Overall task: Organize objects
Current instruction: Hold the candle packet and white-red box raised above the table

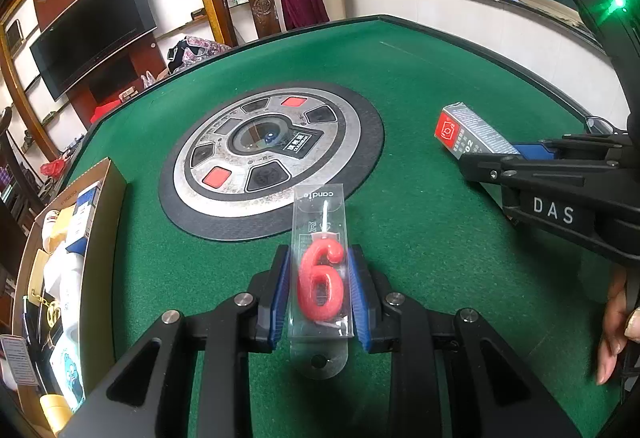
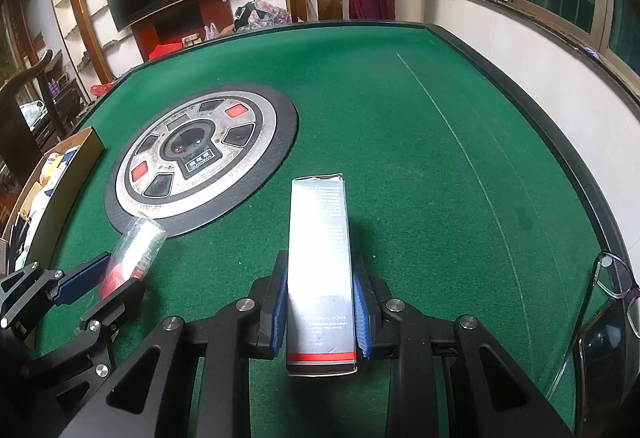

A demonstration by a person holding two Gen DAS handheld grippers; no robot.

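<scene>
The left gripper [image 1: 319,292] is clamped on a candle pack [image 1: 320,270], low in the middle of the left wrist view. The pack is a clear, flat plastic sleeve with a rounded hang tab; the word "candle" is printed at its far end, upside down from here. Inside sits a glossy red wax "6" with a thin white wick. Ribbed blue pads [image 1: 282,290] press both long edges of the sleeve.

The right gripper [image 2: 321,312] is clamped on a box [image 2: 320,258], bottom centre of the right wrist view. It is a slim rectangular carton, silver-grey with a red and black band at the near end. Small print covers the top face; only "CHEMICAL WORKS" reads clearly. In the left wrist view, at the right edge, the far end of the same carton shows a red square with a white icon, and "02" on its side. The gripper arm there carries white letters "DAS".

Both are held over the counter [image 2: 400,118], covered in green felt with a dark raised rim. A round metal disc [image 1: 264,154] is set in it, scuffed silver inside a black textured ring, with two red square buttons, dark pads and a small plate of white characters I cannot read.

At the left edge, a cardboard tray [image 1: 102,238] rests on the felt, packed with small cartons and bottles. Eyeglasses [image 2: 616,278] lie at the lower right rim. A hand [image 1: 616,334] shows at the right edge.
</scene>
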